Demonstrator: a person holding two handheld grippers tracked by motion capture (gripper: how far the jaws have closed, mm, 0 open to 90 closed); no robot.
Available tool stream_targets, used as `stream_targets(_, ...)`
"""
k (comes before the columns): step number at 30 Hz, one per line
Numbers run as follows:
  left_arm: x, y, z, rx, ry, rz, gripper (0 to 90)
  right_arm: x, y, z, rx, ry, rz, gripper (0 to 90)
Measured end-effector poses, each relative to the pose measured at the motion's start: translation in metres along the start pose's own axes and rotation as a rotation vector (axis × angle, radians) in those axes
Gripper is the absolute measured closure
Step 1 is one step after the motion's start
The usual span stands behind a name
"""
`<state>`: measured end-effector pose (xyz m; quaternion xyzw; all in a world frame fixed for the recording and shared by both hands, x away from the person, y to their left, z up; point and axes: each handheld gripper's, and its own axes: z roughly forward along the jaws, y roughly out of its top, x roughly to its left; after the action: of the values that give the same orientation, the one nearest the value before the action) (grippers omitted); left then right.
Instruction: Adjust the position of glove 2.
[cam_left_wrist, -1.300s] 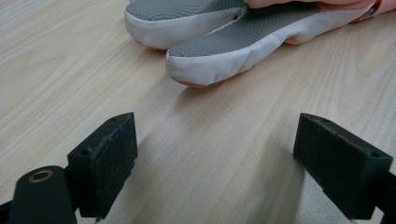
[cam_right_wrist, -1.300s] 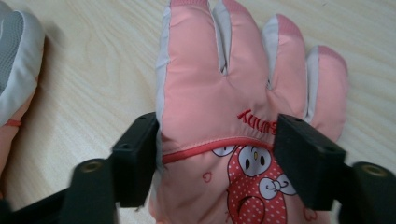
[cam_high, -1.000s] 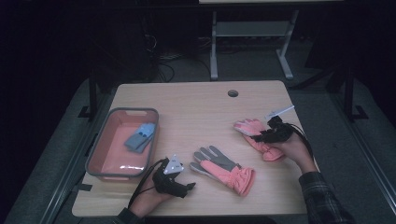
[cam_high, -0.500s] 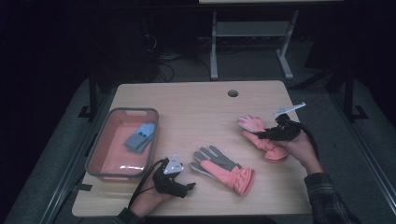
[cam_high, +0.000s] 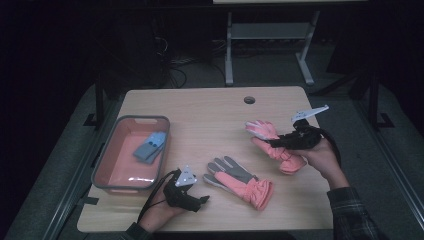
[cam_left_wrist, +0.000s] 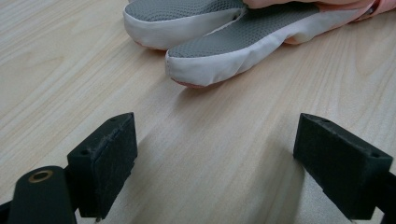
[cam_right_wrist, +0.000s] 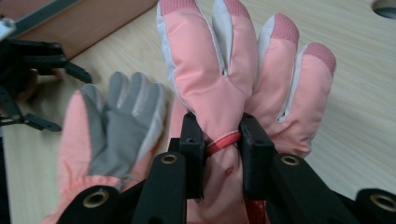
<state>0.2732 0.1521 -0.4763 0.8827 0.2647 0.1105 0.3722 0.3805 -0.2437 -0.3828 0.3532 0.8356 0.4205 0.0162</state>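
Two pink gloves are on the wooden table (cam_high: 210, 107). One glove (cam_high: 239, 181) lies flat, grey palm up, near the front middle; its white-edged fingertips (cam_left_wrist: 219, 56) lie just beyond my left gripper (cam_left_wrist: 215, 163), whose jaws stand wide apart and hold nothing. That left gripper (cam_high: 200, 199) rests low on the table to the left of this glove. My right gripper (cam_high: 276, 143) is shut on the other pink glove (cam_high: 272, 141) at the right. In the right gripper view the jaws pinch that glove (cam_right_wrist: 219, 84) at its middle, fingers pointing away.
A pink tray (cam_high: 100, 165) with a grey rim sits at the table's left, holding a folded blue-grey item (cam_high: 150, 146). A round cable hole (cam_high: 249, 100) lies near the far edge. A metal stand (cam_high: 267, 35) rises behind the table.
The right gripper has lifted and tilted with the pink glove in it, raising the glove's fingers off the table. The left gripper has stayed put.
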Motion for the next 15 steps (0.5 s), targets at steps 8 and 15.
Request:
stream_targets(8, 0.0, 0.0, 0.0, 0.001, 0.002, 0.005, 12.8, 0.033, 0.016, 0.0, 0.008, 0.051, -0.073, 74.0)
stream_targets(15, 0.001, 0.0, 0.0, 0.002, 0.003, 0.007, 12.8, 0.063, 0.024, 0.008, 0.033, 0.083, -0.133, 73.9)
